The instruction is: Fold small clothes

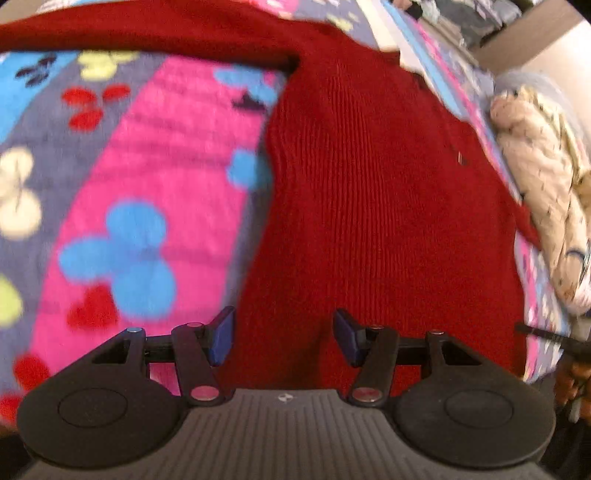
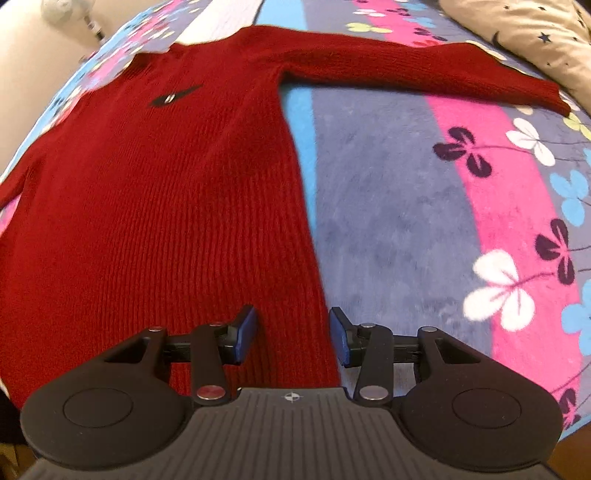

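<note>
A red knit sweater (image 1: 369, 192) lies flat, front up, on a bright flowered blanket (image 1: 147, 192). It also shows in the right wrist view (image 2: 155, 199) with a small black logo (image 2: 173, 96) on the chest and one sleeve (image 2: 424, 70) stretched out to the right. My left gripper (image 1: 283, 338) is open, low over the sweater's bottom hem at its left edge. My right gripper (image 2: 292, 338) is open, low over the hem at the sweater's right edge. Neither holds cloth.
The flowered blanket (image 2: 424, 206) covers a bed. A cream star-printed cloth (image 1: 543, 192) lies bunched at the right in the left wrist view and shows in the top right corner of the right wrist view (image 2: 535, 33). A pale wall (image 2: 22, 74) stands beyond the bed.
</note>
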Available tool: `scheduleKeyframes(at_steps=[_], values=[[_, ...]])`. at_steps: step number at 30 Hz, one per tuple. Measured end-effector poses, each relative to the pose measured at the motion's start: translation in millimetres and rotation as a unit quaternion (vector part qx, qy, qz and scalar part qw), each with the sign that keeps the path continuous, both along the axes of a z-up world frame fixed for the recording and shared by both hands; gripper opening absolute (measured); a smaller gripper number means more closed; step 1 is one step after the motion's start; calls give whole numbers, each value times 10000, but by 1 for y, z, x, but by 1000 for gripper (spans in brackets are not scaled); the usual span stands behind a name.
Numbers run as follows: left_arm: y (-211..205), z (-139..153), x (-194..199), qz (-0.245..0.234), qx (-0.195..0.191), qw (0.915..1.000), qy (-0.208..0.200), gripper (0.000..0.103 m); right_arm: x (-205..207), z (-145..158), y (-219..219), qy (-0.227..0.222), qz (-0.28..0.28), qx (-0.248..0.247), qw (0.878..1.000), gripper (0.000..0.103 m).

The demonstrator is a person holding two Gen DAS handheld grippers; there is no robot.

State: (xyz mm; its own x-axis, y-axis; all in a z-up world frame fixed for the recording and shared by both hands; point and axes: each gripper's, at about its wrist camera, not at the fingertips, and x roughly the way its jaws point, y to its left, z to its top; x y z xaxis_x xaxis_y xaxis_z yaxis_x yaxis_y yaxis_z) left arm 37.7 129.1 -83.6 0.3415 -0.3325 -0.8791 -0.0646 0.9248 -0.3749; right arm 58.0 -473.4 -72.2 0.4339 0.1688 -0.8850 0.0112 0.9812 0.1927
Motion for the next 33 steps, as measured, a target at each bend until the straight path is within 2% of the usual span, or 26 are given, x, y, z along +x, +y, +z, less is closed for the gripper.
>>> scheduleKeyframes(at_steps=[3,7,10,11,12,14,17,24,26,28,30,32,33], values=[[-12,2,-18,-290,258,9992,-11,62,-9,-2,-1,92,141,-7,9999,44],[-2,7,-26,-112,96,9998,-148,60,-19,0,0,50,267,-21,9996,42],[7,12,-30,42,-99,9997,-241,53,-23,5,5,-66,349,-87,9993,33],[10,13,-32,62,-197,9994,-283,49,-25,6,6,-115,345,-101,9993,24],[13,15,-34,59,-326,9989,-330,40,-26,10,5,-195,310,-74,9993,15],[15,18,-31,35,-592,9975,-395,30,-30,20,-3,-440,121,245,9987,12],[24,23,-32,38,-891,9947,-511,13,-36,33,-22,-784,-254,1016,9914,9],[32,31,-36,119,-881,9945,-549,11,-43,38,-30,-933,-783,1073,9867,8],[37,29,-39,205,-645,9970,-384,11,-45,36,-29,-821,-936,990,9873,8],[36,17,-36,286,-95,9995,-79,10,-40,24,-23,-447,-1023,538,9923,8],[26,11,-32,155,374,9992,20,13,-35,15,-14,-197,-940,170,9952,9],[21,18,-31,112,517,9984,-220,14,-33,14,-11,-237,-1067,-174,9939,11],[18,27,-32,77,646,9966,-506,21,-35,21,-11,-474,-1177,-315,9914,16]])
